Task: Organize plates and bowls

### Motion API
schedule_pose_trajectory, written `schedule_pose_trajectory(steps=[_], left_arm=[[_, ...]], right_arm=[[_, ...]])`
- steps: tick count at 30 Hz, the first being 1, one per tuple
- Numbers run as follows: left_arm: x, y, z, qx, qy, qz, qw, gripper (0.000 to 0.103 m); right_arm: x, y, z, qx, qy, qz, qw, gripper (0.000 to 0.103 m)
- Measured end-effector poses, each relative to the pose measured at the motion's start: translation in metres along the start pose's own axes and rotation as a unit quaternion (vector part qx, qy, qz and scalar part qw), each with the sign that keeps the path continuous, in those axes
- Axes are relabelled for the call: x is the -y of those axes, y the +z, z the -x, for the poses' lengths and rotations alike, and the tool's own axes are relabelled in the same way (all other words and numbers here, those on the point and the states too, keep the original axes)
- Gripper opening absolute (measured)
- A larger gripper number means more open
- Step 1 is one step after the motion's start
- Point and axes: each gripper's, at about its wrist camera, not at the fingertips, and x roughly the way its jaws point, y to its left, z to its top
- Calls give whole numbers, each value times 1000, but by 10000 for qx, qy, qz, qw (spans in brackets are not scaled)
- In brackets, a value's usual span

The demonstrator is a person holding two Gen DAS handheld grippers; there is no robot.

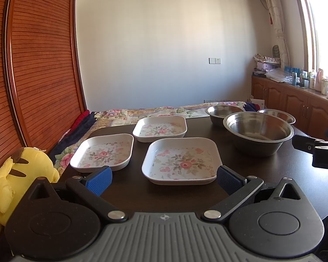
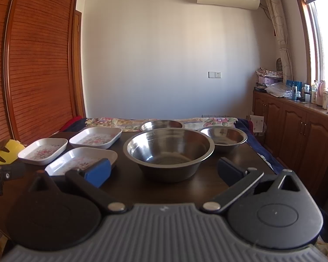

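Sitting on table (image 1: 124, 194): three floral plates (image 1: 181, 160), three steel bowls (image 2: 168, 150); both tongs (image 1: 164, 178) (image 2: 164, 171) spread apart, empty.

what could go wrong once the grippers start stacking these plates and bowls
The left plate sits close to the table edge, so a nudge might push it off. The big steel bowl looks smooth and may slip in the right gripper.

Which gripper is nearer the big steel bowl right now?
Right. The right gripper sits directly in front of the big steel bowl; the left gripper faces the nearest floral plate, off to the bowl's left.
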Motion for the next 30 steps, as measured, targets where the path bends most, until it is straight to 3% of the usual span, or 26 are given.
schedule_pose_trajectory(steps=[20, 30], left_arm=[[-2, -1, -2, -23, -4, 37, 10000, 103], [-8, -7, -13, -325, -130, 191, 9992, 103]], right_arm=[[2, -2, 0, 8, 7, -1, 10000, 103], [-5, -6, -7, -85, 125, 65, 9999, 103]])
